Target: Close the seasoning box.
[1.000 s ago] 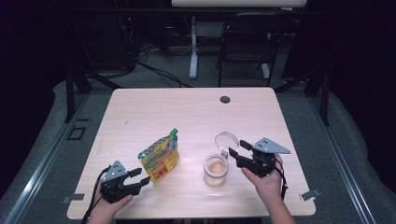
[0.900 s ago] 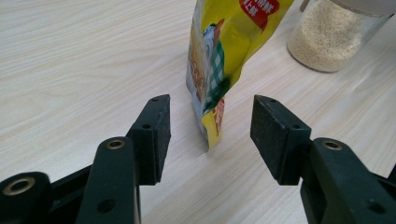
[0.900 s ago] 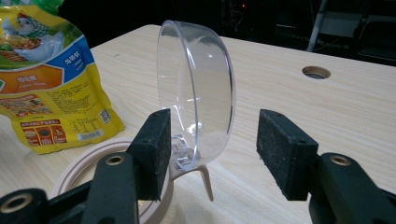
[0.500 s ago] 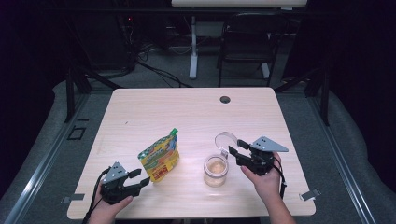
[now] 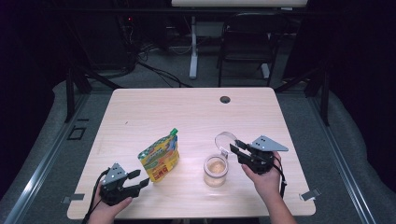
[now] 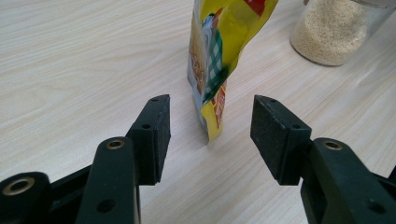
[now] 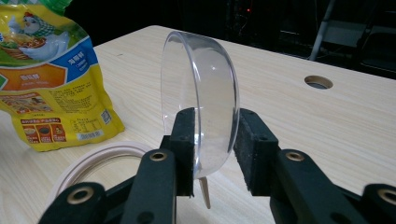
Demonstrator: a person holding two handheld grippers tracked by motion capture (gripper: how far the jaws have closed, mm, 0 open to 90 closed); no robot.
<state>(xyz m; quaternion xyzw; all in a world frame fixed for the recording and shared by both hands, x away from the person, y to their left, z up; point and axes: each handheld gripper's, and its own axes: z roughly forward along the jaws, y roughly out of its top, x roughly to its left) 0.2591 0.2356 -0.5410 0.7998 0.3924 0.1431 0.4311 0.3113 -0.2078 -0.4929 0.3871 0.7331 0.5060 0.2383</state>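
Observation:
A yellow pouch with a green cap (image 5: 159,158) stands at the table's front left. My left gripper (image 5: 141,178) lies just before it, open; in the left gripper view the pouch's lower edge (image 6: 215,60) stands just beyond the pads (image 6: 156,130). A glass jar of pale grains (image 5: 215,170) stands to the right of the pouch, its clear hinged lid (image 5: 225,139) tipped up behind it. My right gripper (image 5: 233,146) has just been closing on that lid. In the right gripper view both pads (image 7: 184,140) meet the lid (image 7: 201,93) above the jar's rim (image 7: 98,158).
The light wooden table (image 5: 187,112) has a round cable hole (image 5: 225,99) near its far edge. A dark chair (image 5: 247,42) and cables stand on the floor beyond. The jar (image 6: 331,32) is at the upper right of the left gripper view.
The right gripper's jaws have drawn together around the upright clear lid. Both hands, the pouch and the jar stay where they were.

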